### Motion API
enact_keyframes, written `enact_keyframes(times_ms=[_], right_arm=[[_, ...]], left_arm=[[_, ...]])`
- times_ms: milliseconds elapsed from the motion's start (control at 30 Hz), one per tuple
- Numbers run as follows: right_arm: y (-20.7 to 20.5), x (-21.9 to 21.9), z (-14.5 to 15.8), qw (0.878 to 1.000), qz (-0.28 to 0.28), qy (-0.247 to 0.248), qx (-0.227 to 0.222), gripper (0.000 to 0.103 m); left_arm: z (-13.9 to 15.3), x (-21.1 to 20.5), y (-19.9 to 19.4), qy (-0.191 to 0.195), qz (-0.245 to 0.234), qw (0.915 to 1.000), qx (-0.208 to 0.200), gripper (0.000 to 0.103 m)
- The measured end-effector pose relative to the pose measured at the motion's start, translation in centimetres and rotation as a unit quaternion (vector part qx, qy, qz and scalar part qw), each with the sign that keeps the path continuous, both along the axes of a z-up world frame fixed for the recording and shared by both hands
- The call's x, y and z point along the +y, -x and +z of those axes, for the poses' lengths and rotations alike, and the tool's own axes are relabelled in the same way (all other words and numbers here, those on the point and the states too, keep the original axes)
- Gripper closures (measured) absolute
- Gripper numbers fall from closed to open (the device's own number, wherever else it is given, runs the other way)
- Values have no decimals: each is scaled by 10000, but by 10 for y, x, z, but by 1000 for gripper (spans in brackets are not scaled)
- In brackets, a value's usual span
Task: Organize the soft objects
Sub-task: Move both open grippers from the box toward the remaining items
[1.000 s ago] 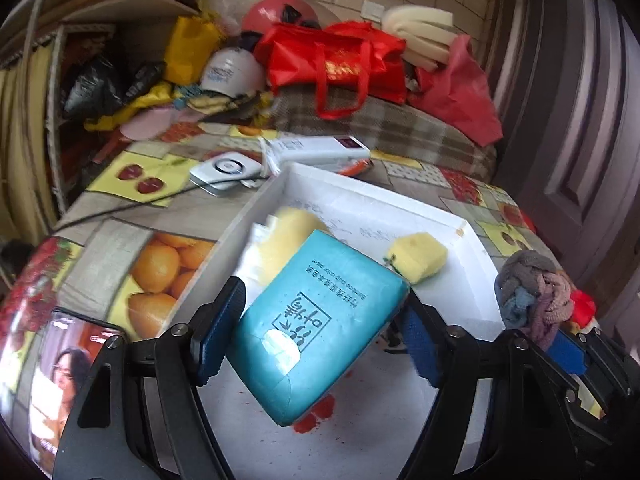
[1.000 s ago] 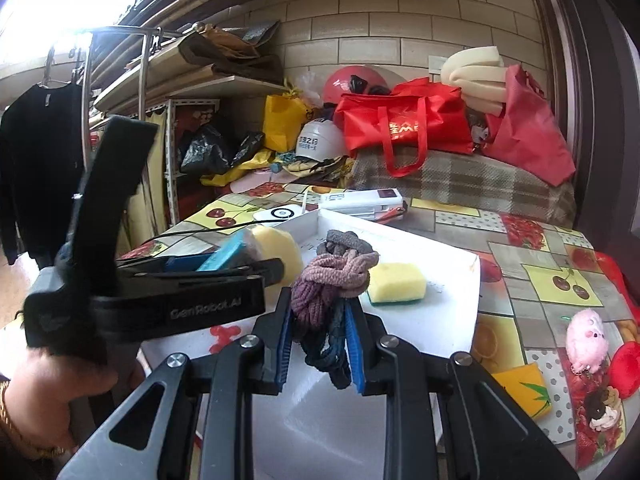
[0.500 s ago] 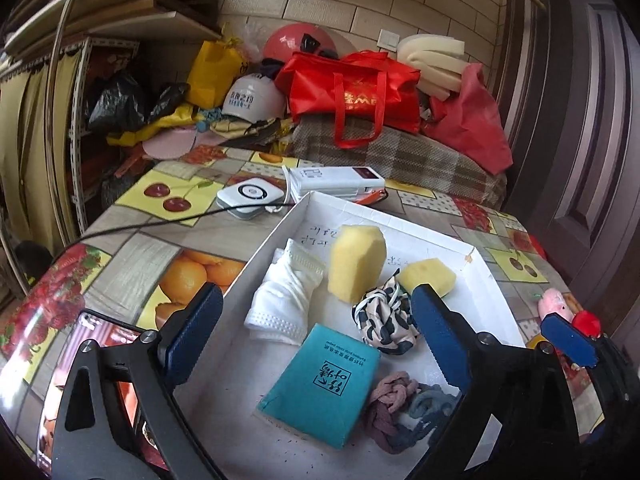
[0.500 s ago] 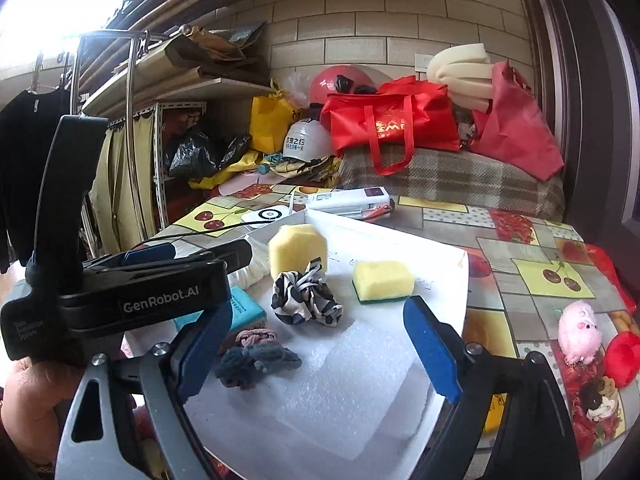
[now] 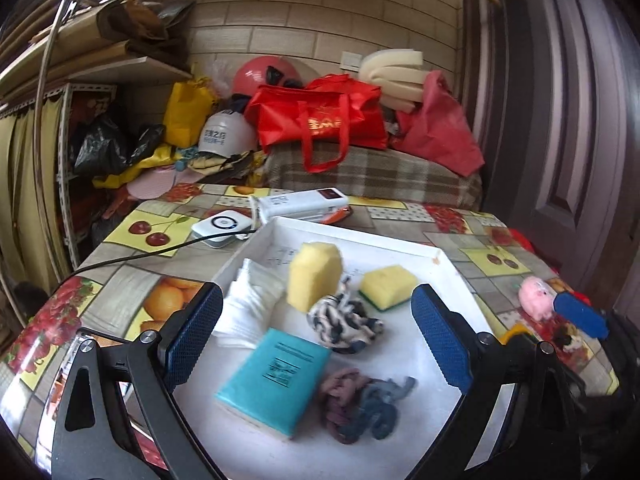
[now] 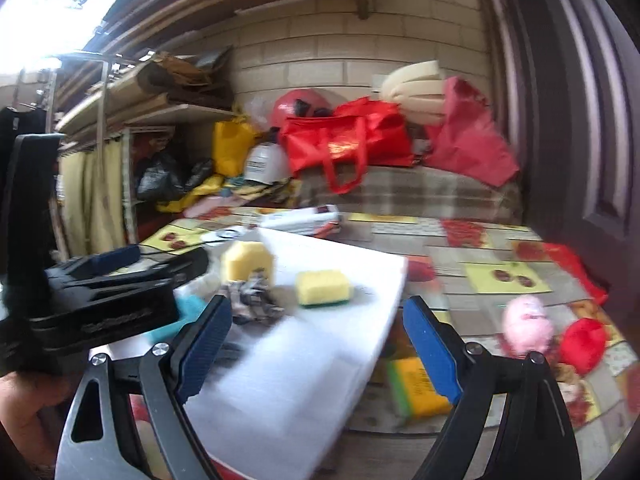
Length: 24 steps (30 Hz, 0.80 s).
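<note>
The white tray [image 5: 340, 232] holds a teal tissue pack [image 5: 276, 380], a purple-blue scrunchie [image 5: 360, 404], a black-and-white scrunchie [image 5: 344, 322], a tall yellow sponge [image 5: 314, 274], a flat yellow-green sponge [image 5: 388, 288] and a white cloth [image 5: 248, 308]. My left gripper [image 5: 316, 292] hovers over the tray's near end, open, nothing between its pads. My right gripper [image 6: 318, 308] is open and empty above the tray's right edge [image 6: 394, 300]. To its right on the table lie a pink pig plush [image 6: 526, 322] and a red plush [image 6: 580, 344].
A yellow-green block [image 6: 416, 388] lies on the fruit-print tablecloth beside the tray. Behind the tray sit a white round device [image 5: 222, 226] with a black cable and a white box [image 5: 300, 202]. Red bags [image 5: 320, 120] and helmets are piled on a bench at the back. A door [image 5: 568, 120] stands right.
Both grippers have opened wide: the left let go of the teal tissue pack, the right of the purple-blue scrunchie, and both things now lie in the tray. Both grippers have drawn back.
</note>
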State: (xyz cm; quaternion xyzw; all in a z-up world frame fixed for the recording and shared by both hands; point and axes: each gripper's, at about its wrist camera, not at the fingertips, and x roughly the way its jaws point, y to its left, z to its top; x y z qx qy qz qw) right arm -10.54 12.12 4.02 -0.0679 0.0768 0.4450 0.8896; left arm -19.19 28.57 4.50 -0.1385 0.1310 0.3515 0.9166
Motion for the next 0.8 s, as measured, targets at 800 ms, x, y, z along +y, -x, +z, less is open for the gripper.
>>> enact_keyframes(times_ms=[800], right_arm=[[-78, -151, 7, 9817, -1436, -1246, 43, 0]], left_arm=[[9, -91, -29, -694, -762, 9947, -25, 7]])
